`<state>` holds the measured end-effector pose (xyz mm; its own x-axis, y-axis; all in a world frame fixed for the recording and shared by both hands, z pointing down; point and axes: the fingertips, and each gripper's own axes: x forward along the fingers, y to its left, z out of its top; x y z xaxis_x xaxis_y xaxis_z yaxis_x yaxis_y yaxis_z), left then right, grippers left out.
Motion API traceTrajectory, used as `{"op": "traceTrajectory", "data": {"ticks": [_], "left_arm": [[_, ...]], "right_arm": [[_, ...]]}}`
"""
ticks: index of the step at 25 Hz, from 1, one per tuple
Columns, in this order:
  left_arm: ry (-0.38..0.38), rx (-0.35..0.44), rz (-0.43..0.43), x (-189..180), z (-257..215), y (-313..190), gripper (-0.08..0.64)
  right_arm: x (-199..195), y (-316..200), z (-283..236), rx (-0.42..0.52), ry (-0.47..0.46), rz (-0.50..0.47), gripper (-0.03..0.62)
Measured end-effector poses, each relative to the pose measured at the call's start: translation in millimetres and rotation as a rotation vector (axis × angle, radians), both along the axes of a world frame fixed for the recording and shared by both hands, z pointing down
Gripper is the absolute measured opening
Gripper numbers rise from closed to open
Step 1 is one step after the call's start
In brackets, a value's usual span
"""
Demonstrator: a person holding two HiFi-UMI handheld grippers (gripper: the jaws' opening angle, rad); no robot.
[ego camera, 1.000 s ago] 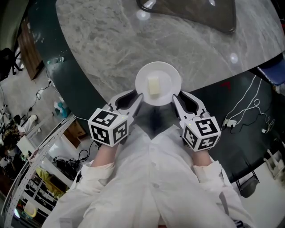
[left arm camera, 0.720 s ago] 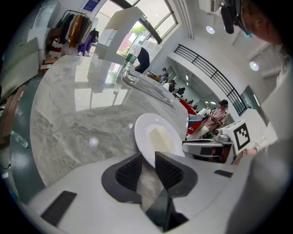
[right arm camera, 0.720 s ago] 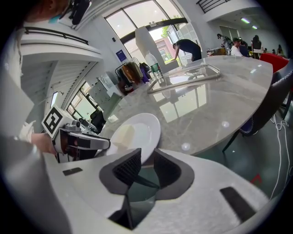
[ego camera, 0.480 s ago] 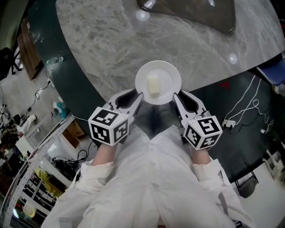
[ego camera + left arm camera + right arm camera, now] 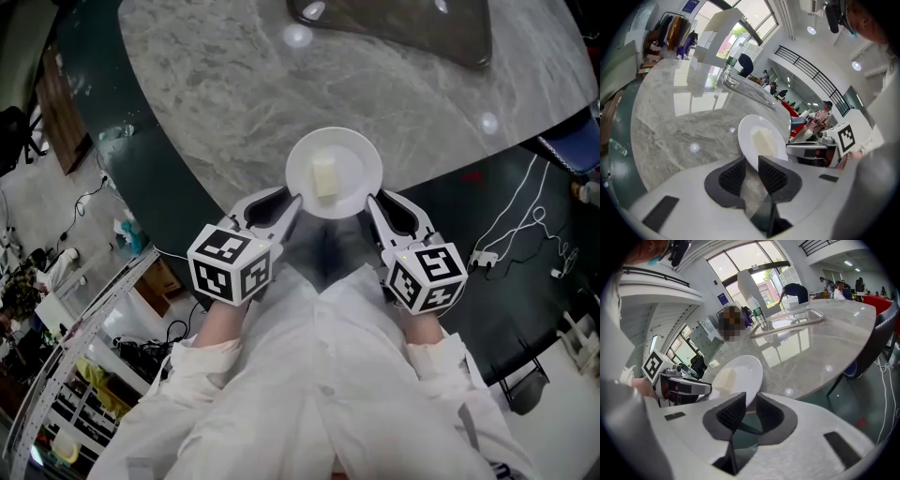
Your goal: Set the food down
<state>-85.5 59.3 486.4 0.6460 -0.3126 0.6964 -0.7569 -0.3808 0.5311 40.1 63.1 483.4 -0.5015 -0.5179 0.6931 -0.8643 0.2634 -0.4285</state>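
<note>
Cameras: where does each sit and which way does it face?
Head view: on the person's head, steeply down onto plate and food at the table edge; left gripper, right gripper, white sleeves show.
Left gripper view: on that gripper, looking along its jaws over the table; plate rim between them.
Right gripper view: mirrored, from the right gripper; its jaws closing, plate rim between them.
Shared: both gripper views show the plate and the opposite gripper.

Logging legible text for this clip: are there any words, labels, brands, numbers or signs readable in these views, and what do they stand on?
No text here can be read.
Marker cubes: black-and-white square patterns only, no letters or digits.
Blue wall sign: too small and blurred to read.
Blue panel near the windows: too blurred to read.
White plate: no print visible.
</note>
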Motion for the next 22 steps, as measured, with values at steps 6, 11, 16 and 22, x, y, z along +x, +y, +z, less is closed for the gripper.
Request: {"op": "traceTrajectory", "data": {"ticks": [6, 11, 16, 22], "left_arm": [[0.0, 0.004, 0.03, -5.8, -3.4, 3.4, 0.092], [0.008, 0.016, 0.038, -12.1, -9.9, -1.2, 0.092], [0.031, 0.042, 0.044, -19.3, -20.0, -5.7, 0.092], [0.056, 0.073, 0.057, -19.1, -33.3, -11.3, 0.092]], "right_arm": [[-5.2, -1.3, -6.2, 0.016, 0.001, 0.009, 0.054], [-11.3, -4.7, -12.4, 0.019, -0.003, 0.012, 0.054], [-18.6, -7.8, -23.8, 0.041, 0.002, 0.018, 0.053], [-18.0, -9.2, -36.3, 0.069, 0.001, 0.04, 0.054]]}}
